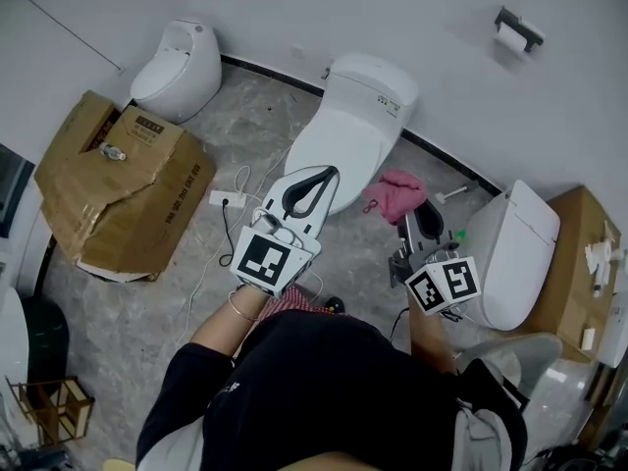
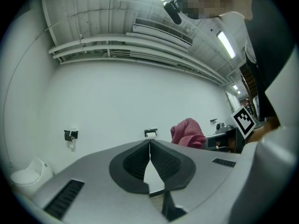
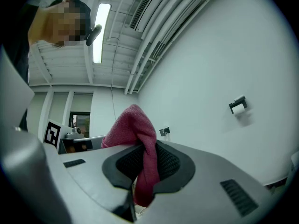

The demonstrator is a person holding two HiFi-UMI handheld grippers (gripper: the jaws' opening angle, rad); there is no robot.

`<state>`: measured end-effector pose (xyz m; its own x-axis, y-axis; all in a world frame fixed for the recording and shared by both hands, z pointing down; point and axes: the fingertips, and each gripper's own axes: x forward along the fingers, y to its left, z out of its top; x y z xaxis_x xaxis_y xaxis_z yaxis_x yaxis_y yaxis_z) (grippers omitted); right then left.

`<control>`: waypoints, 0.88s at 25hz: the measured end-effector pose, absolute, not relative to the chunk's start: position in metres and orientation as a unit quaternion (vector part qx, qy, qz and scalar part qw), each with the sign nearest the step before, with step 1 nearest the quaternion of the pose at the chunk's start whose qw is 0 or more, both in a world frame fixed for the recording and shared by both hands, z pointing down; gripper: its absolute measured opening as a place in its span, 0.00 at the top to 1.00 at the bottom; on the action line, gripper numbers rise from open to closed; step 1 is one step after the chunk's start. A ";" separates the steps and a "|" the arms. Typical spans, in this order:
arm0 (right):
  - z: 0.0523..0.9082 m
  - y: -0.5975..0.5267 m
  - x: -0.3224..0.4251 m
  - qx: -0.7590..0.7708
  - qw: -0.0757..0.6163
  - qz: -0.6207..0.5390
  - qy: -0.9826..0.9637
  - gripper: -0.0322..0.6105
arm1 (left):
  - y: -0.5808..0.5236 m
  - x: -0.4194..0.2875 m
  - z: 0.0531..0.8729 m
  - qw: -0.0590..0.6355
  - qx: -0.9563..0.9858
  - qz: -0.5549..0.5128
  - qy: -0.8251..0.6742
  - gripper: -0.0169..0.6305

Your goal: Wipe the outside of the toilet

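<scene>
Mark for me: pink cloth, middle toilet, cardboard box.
pink cloth [image 3: 135, 129]: right gripper view, bunched upper fold.
middle toilet [image 1: 340, 140]: head view, closed lid.
cardboard box [image 1: 128, 199]: head view, top flap.

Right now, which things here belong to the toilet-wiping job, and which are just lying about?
Job: pink cloth, clamped in the jaws of the right gripper; white toilet straight ahead, probably the one to wipe.

Lying about: cardboard boxes; power strip; toilet at right; small toilet far left; left gripper, jaws shut on nothing.
</scene>
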<state>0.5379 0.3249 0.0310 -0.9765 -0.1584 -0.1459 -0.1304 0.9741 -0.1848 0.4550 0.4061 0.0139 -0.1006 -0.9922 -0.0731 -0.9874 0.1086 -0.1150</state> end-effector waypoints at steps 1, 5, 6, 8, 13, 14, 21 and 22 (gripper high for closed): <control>0.031 0.326 0.531 -0.074 0.079 -0.087 0.990 0.86 | 0.407 0.449 0.013 0.065 -0.669 -0.015 0.741 0.96; 0.026 0.331 0.503 -0.075 0.081 -0.085 0.990 0.86 | 0.411 0.418 0.012 0.063 -0.670 -0.011 0.740 0.96; 0.025 0.332 0.497 -0.076 0.082 -0.084 0.990 0.86 | 0.412 0.411 0.012 0.061 -0.670 -0.008 0.740 0.96; 0.024 0.333 0.484 -0.080 0.080 -0.082 0.990 0.85 | 0.412 0.397 0.013 0.060 -0.671 -0.002 0.739 0.96; 0.024 0.332 0.454 -0.097 0.078 -0.080 0.989 0.85 | 0.416 0.356 0.013 0.060 -0.673 0.006 0.737 0.96; 0.024 0.332 0.446 -0.098 0.079 -0.079 0.989 0.86 | 0.418 0.348 0.012 0.062 -0.672 0.006 0.738 0.96; 0.020 0.345 0.393 -0.092 0.081 -0.077 0.989 0.86 | 0.436 0.286 0.011 0.062 -0.660 0.002 0.749 0.96; 0.019 0.347 0.385 -0.092 0.080 -0.075 0.990 0.85 | 0.440 0.277 0.011 0.059 -0.659 0.001 0.750 0.96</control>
